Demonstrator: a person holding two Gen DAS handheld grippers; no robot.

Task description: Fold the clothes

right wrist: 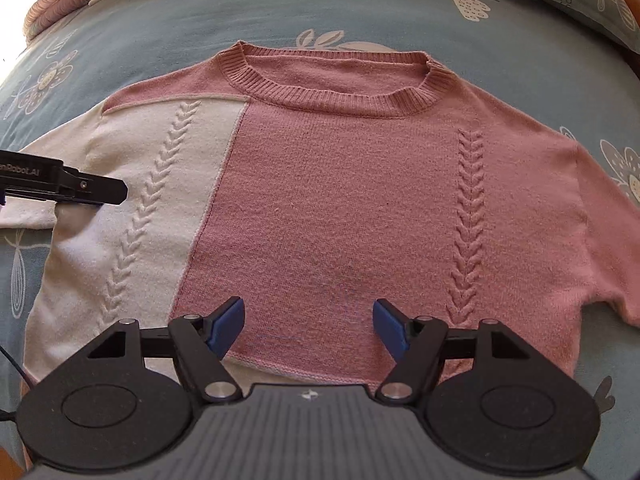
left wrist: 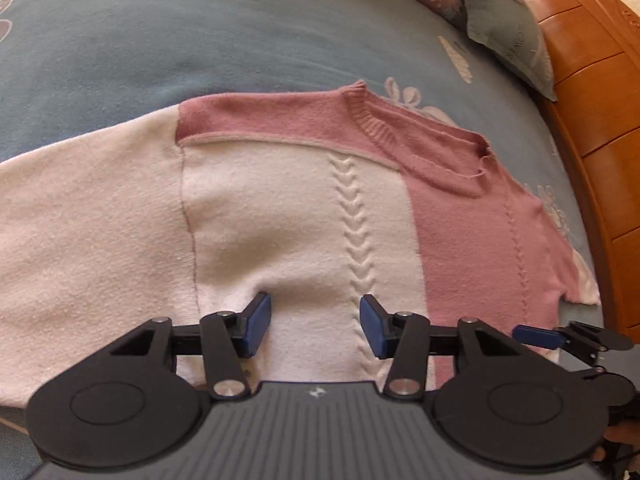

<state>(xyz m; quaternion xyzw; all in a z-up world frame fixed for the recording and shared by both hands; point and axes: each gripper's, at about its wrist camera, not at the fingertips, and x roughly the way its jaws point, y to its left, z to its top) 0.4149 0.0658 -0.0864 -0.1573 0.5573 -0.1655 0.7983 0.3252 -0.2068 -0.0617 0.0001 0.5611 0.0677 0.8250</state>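
Nearest the left wrist camera, the left gripper (left wrist: 316, 326) has its 2 blue pads (left wrist: 256, 326) spread apart, grasping nothing, above the cream part of the sweater (left wrist: 288, 216) near its hem. In the right wrist view the right gripper (right wrist: 308, 330) is likewise released, its 2 pads (right wrist: 228, 330) wide apart over the pink part of the sweater (right wrist: 340, 200), just above the hem.

Spread flat and face up on the bedsheet (left wrist: 160, 32), the sweater has its ribbed collar (right wrist: 340, 98) on the far side from both grippers and its hem closest to them. Its body is pink across the middle and the right side, with a cream panel on the left side and a cream sleeve (left wrist: 80, 232) running out to the left. 2 raised braid lines run from the chest toward the hem: 1 in the cream panel (right wrist: 148, 216), 1 in the pink (right wrist: 468, 224). The pink sleeve (right wrist: 608, 240) lies out to the right of the body.

From the right wrist camera, the left gripper (right wrist: 116, 192) shows as a black tip over the sweater's cream edge. From the left wrist camera, the right gripper (left wrist: 538, 336) shows at the pink hem corner.

Beyond the collar, a pillow (left wrist: 512, 36) lies on the blue flowered bedsheet, and a wooden headboard (left wrist: 592, 100) rises to the right of the sweater.
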